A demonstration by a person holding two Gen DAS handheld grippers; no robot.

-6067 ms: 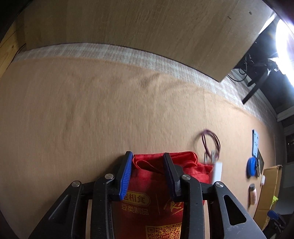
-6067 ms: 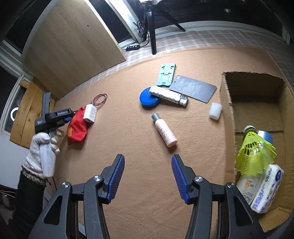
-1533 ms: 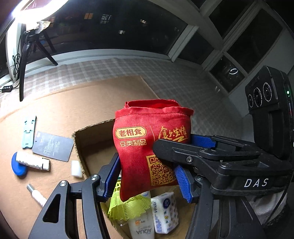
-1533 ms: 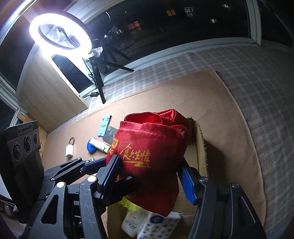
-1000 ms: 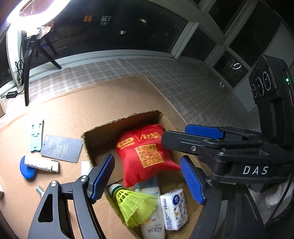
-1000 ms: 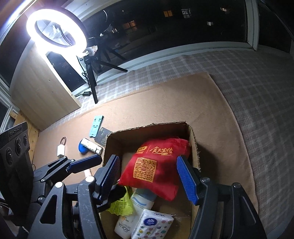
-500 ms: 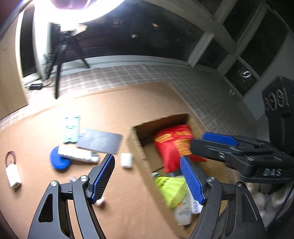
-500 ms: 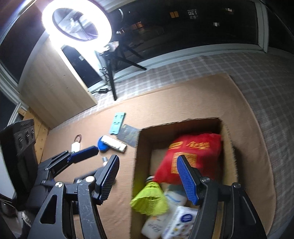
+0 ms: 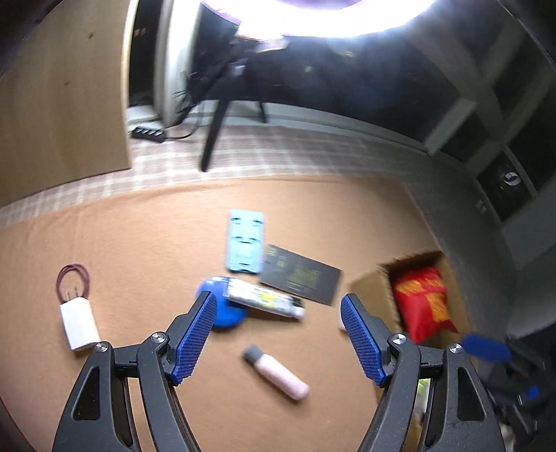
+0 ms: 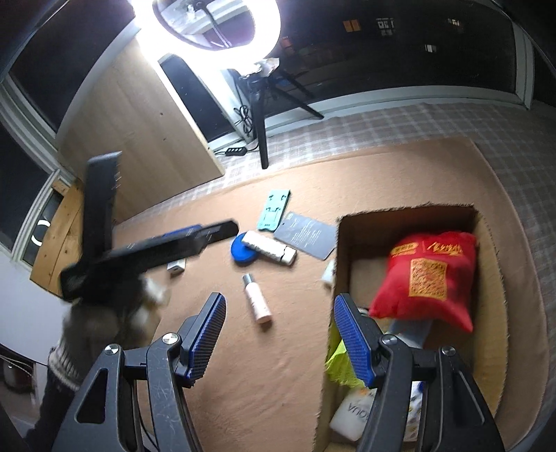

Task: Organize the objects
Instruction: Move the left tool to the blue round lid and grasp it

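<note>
With both claws wide and empty, we centre the left gripper (image 9: 274,339) over the pink bottle (image 9: 276,372) just beneath, straddling its narrow axis before closing.

A lit ring light (image 10: 215,24) is mounted on a black tripod (image 10: 262,114); a power strip (image 10: 233,151) is laid on the checked floor (image 10: 399,121), beside a wooden panel (image 10: 139,114)

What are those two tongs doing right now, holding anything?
Left tongs: open, holding nothing.
Right tongs: open, holding nothing.
</note>
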